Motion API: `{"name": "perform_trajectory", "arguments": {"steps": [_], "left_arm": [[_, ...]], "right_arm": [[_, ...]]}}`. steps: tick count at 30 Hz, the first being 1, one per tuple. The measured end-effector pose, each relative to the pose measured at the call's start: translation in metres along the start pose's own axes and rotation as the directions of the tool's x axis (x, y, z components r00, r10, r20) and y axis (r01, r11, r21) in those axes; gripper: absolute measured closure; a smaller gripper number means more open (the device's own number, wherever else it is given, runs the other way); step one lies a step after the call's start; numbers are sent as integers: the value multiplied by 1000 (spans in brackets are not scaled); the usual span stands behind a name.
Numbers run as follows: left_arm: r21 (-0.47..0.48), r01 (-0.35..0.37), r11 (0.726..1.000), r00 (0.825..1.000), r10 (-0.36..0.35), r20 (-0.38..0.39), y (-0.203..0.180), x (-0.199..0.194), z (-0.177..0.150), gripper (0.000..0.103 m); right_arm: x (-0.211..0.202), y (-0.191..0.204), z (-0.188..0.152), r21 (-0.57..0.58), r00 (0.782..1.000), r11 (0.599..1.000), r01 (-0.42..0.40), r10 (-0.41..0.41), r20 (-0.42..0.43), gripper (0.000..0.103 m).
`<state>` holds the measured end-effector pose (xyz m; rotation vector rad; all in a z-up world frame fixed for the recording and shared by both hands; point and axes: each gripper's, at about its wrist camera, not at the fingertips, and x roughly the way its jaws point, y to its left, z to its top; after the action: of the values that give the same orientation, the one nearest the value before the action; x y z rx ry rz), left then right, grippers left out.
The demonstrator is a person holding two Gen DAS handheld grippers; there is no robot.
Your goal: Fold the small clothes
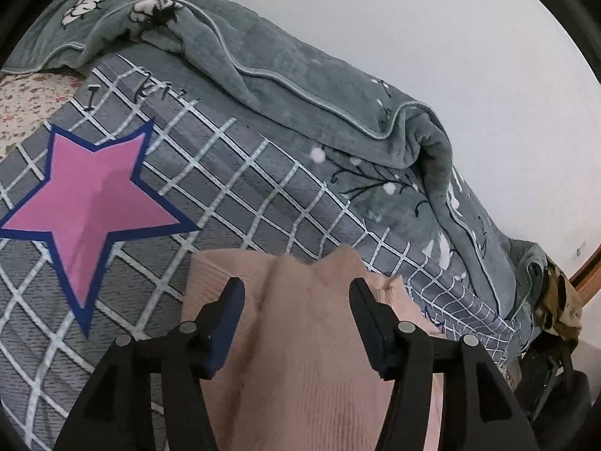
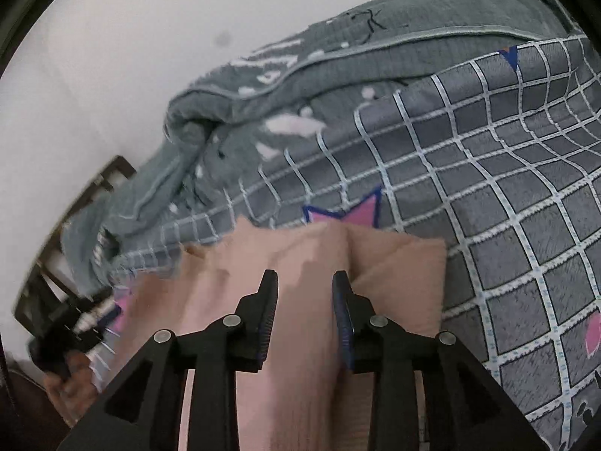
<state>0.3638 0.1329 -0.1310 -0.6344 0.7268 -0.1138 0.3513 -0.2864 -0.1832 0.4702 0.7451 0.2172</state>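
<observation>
A pink ribbed knit garment (image 1: 300, 357) lies on the grey checked bedsheet (image 1: 233, 188) printed with a pink star (image 1: 90, 210). My left gripper (image 1: 296, 293) hovers over the garment's far edge. Its jaws stand wide apart, the cloth lying below them and neither pad pressing on it. In the right wrist view the same garment (image 2: 308, 338) has a raised fold just beyond the fingertips. My right gripper (image 2: 304, 282) is above it, its jaws narrowly apart with cloth showing in the gap but not pinched. The left gripper (image 2: 75, 323) appears blurred at the left, held by a hand.
A grey-green fleece blanket (image 1: 319, 86) lies bunched along the white wall behind the sheet. A floral sheet (image 1: 22, 101) shows at the far left. An olive bag (image 1: 559, 300) hangs at the bed's right end. A dark wooden frame (image 2: 94, 188) runs along the left.
</observation>
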Motion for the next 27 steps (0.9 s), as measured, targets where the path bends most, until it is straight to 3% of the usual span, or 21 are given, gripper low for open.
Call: {"name": "perform_trajectory", "arguments": {"steps": [4,8,13,17,18,20,21,25,27], "left_arm": [[73,-86,994,996,85,16,-10,12,-13,46],[173,-204,964,979,202,29,-22,23,-28,46],[216,-246,945,969,241,48,-26,22,-34,46],[196,-248,949,969,243,48,-22,18,-36,46],[196,-248,949,969,243,49,-23,18,-37,46],[200,-246,949,969,240,51,-23,17,-38,46],[204,-245,948,970,239,53,-23,16,-40,46],[198,-245,949,969,234,78,-22,8,-41,46],[194,-254,947,966,240,97,-22,5,-41,46]], "right_arm": [[-1,3,-2,-35,1000,999,17,-17,0,70],[1,3,-6,-47,999,998,45,-46,-23,67],[5,8,-9,-85,993,991,108,-112,-38,67],[13,20,-16,-172,980,968,181,-192,-50,67],[17,21,-18,-185,974,961,204,-218,-60,69],[21,20,-19,-193,969,955,223,-240,-66,82],[20,20,-19,-193,971,957,217,-232,-62,96],[3,21,-17,-186,989,971,147,-146,20,97],[-1,22,-16,-182,988,972,151,-144,50,97]]}}
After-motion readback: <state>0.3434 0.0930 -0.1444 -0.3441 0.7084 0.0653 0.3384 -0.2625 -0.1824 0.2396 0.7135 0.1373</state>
